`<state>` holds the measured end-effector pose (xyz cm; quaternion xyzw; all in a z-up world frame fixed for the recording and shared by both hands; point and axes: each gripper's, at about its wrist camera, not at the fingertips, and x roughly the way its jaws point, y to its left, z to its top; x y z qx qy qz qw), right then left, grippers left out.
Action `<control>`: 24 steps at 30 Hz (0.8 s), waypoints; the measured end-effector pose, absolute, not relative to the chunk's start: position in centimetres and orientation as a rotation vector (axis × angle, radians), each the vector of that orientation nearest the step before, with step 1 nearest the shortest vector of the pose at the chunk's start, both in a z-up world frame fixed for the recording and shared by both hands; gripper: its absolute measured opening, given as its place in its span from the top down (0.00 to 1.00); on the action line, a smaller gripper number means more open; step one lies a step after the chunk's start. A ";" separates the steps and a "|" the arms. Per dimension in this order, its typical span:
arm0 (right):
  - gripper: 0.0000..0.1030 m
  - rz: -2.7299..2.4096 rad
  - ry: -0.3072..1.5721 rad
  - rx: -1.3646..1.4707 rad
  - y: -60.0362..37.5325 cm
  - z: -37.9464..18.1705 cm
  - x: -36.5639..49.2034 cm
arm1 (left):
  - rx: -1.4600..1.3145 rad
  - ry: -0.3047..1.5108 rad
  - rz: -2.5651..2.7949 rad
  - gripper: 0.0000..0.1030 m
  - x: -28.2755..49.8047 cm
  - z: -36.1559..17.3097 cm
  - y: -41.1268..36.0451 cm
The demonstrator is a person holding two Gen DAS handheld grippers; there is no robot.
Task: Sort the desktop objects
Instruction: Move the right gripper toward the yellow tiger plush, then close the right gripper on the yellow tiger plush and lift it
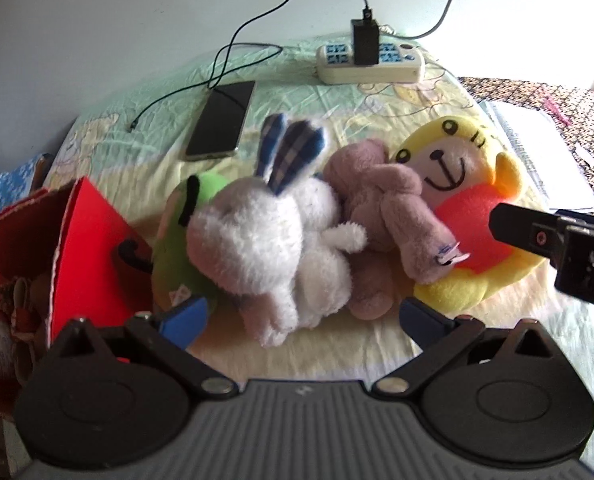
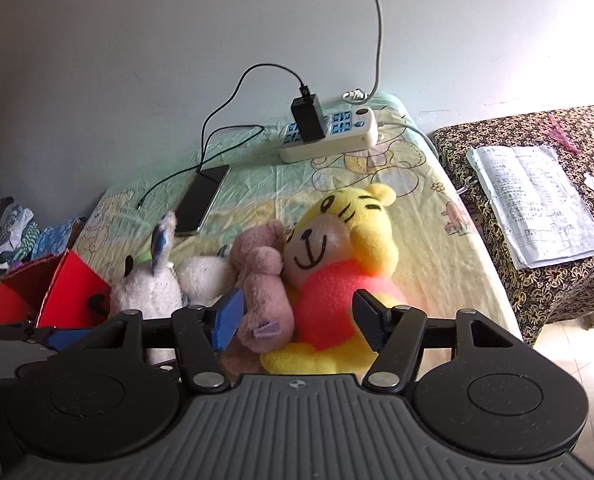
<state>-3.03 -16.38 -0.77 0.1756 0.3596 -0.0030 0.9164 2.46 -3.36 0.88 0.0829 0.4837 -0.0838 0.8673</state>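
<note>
While both grippers gape, four plush toys (image 1: 281,236) huddle.

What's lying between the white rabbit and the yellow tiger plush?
The pink plush bear lies between the white rabbit and the yellow tiger plush, pressed against both; the left wrist view shows it clearest.

Centre of my left view, I've got a white rabbit (image 1: 273,240) with blue checked ears, a green toy (image 1: 177,220) with black marks behind it, and a dusty pink plush (image 1: 381,200). To the right, a yellow tiger (image 1: 457,160) in a red shirt, black stripes on its head. Red box (image 1: 85,240) lower left. The worktop (image 1: 297,92) wears a pale green and yellow cartoon-print cloth. Black phone (image 1: 221,120), cream power strip (image 1: 371,64) with blue sockets. Far right of my right view: brown floral cloth (image 2: 557,280).
</note>
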 end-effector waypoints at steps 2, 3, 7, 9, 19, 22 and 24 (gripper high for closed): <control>0.39 -0.015 0.731 0.382 -17.6 -0.7 -2.6 | 0.167 0.990 -0.213 0.01 2.8 1.1 -3.8; 0.40 -0.027 0.727 0.381 -18.1 -0.7 -2.4 | 0.173 0.977 -0.224 0.01 3.0 1.0 -4.1; 0.46 -0.070 0.731 0.389 -20.2 -1.6 -1.3 | 0.116 0.973 -0.314 0.03 3.6 1.0 -5.3; 0.46 -0.064 0.744 0.438 -21.4 -2.2 -0.7 | 0.073 0.963 -0.381 0.05 3.6 1.5 -6.1; 0.43 0.097 0.806 0.612 -26.0 -5.4 3.5 | 0.097 0.940 -0.559 0.13 6.2 0.4 -11.9; 0.42 0.144 0.839 0.638 -26.4 -6.7 4.4 | 0.084 0.983 -0.568 0.08 7.0 -0.9 -12.6; 0.41 0.164 0.855 0.653 -26.6 -7.4 5.0 | 0.073 0.995 -0.557 0.05 7.7 -1.6 -12.6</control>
